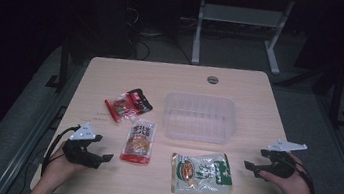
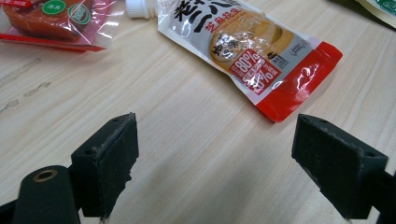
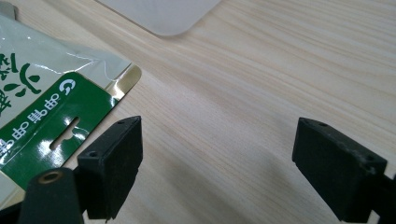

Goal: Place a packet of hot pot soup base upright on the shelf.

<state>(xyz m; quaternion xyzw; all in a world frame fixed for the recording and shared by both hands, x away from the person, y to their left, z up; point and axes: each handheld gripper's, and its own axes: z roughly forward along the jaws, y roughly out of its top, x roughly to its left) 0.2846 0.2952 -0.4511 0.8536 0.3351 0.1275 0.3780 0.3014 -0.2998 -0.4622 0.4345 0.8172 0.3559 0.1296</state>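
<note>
Sauce pouch (image 2: 252, 51) is laid flat on the counter (image 1: 256, 95), near the left gripper (image 1: 101, 157). Green packet (image 1: 202, 173) is seen beside the right gripper (image 1: 251, 168). Jaws of both are held open, nothing gripped.

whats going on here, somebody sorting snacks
A person holds the left gripper and right gripper low over the table, both open and holding nothing. Three packets lie untouched: a red packet, a spouted pouch and a green packet. The clear tub looks empty.

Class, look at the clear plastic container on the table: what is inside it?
The clear container holds nothing visible; the wooden table shows through its base. All three snack packets lie outside it.
</note>
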